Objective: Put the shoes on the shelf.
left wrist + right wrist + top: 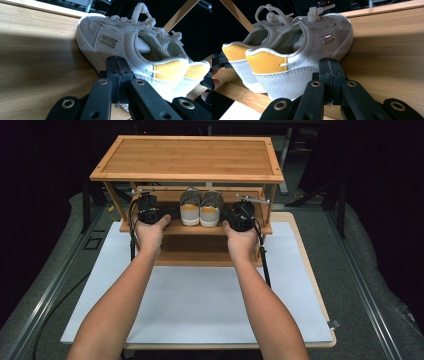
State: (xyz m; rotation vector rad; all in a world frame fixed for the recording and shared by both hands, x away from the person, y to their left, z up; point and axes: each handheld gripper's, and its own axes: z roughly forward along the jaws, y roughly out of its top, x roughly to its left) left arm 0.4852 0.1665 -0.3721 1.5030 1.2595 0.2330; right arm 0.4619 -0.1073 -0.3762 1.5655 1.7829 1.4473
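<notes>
A pair of white sneakers with yellow heel tabs stands side by side on the middle shelf of a bamboo shoe rack (125, 170), heels toward me: the left shoe (190, 209) and the right shoe (210, 210). My left gripper (170, 214) sits just left of the pair, and in its own view its shut jaws (117, 65) rest against the left shoe (117, 42). My right gripper (227, 215) sits just right of the pair, its shut jaws (330, 67) against the right shoe (294, 62). Nothing is clamped between either pair of jaws.
The rack stands at the far end of a white mat (200, 305) on a wooden board (320, 295). Its top shelf (189, 159) overhangs both grippers and the shoes. The rack's side posts (116, 200) flank the hands. Metal rails (360, 285) run along the floor on both sides.
</notes>
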